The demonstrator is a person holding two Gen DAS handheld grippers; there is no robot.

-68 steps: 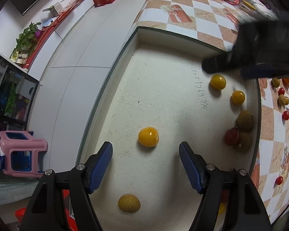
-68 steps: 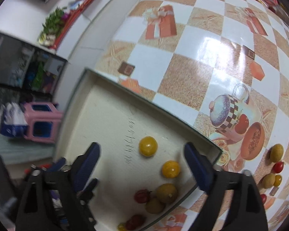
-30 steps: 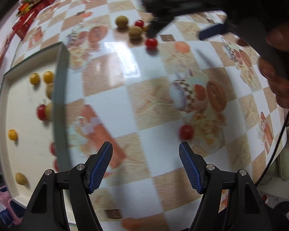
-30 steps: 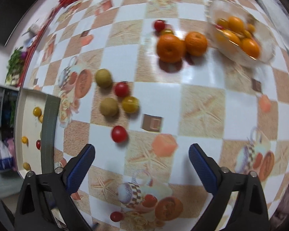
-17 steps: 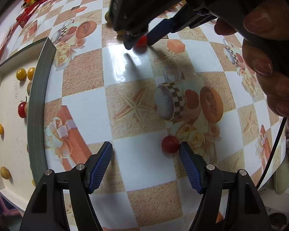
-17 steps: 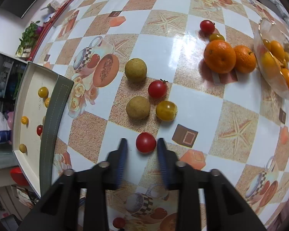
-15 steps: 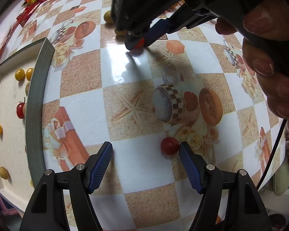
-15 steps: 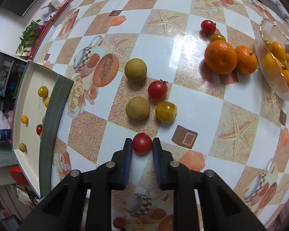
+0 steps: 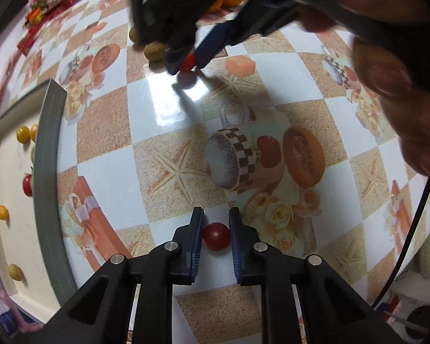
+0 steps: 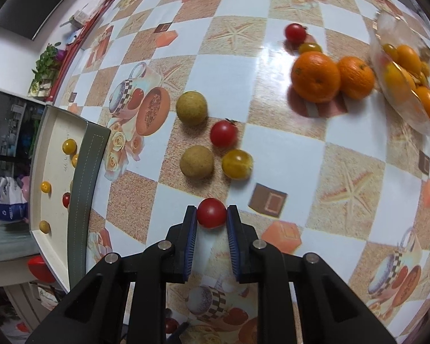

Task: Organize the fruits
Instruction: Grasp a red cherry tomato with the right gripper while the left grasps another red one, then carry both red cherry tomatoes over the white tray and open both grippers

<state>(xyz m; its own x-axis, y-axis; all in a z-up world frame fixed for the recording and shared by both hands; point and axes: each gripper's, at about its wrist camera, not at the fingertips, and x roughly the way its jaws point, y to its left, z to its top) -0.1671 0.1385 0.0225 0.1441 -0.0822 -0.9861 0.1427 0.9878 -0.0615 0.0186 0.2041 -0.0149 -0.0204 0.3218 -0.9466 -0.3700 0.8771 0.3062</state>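
On checkered tablecloth point(image 10: 235, 66), our right gripper point(image 10: 211, 218) pinches one red tomato point(image 10: 211, 212), left gripper point(image 9: 216, 229) nearly closed w/ pads flanking another tomato point(image 9: 216, 236): squeeze gently, lift straight, carry both to tray point(image 10: 86, 177).

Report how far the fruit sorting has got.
Done: several small yellow and red fruits already lie in the tray. In hand: the right gripper is shut on a red tomato; the left gripper has its jaws close around another red tomato, contact unclear. Left: two tan fruits, a red tomato, a yellow tomato and two oranges on the tablecloth.
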